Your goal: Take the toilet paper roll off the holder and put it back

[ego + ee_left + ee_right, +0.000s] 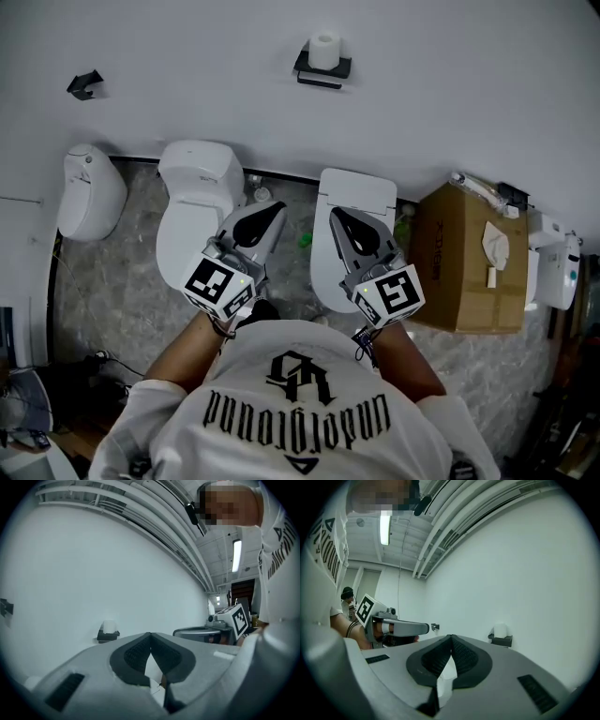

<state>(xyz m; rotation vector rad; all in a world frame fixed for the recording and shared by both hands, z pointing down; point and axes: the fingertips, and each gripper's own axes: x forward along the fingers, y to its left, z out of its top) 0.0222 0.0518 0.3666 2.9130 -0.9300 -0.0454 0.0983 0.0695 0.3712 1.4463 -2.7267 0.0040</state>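
White wall [469, 75] fills the top half of the head view; grey stone floor [122, 291] runs below it. Two white toilets stand against the wall at mid frame, left toilet [192, 202] and right toilet [356, 192]. A urinal-like white fixture [89, 192] sits at far left. The cardboard box [464, 267] stands at right, touching or just beside the right toilet; I can't tell which.

You hold both grippers level out in front of your chest, pointing at the wall. The left gripper [275, 210] shows over the left toilet and the right gripper [337, 217] over the right toilet. Each gripper view shows its own fingers pressed together at the tips with nothing pinched between them. My guess is they are carried closed because nothing is in reach.

The black holder [322, 70] is fixed to the wall at top centre. The toilet paper roll [325, 50] stands upright on it, well apart from both grippers. In both gripper views it is small and far off, just above the jaw tips. A small black hook [84, 84] sits on the wall at upper left.

The roll is untouched, so the task looks barely begun. You'll likely need to close in on the wall and spread one pair of fingers before reaching the roll.
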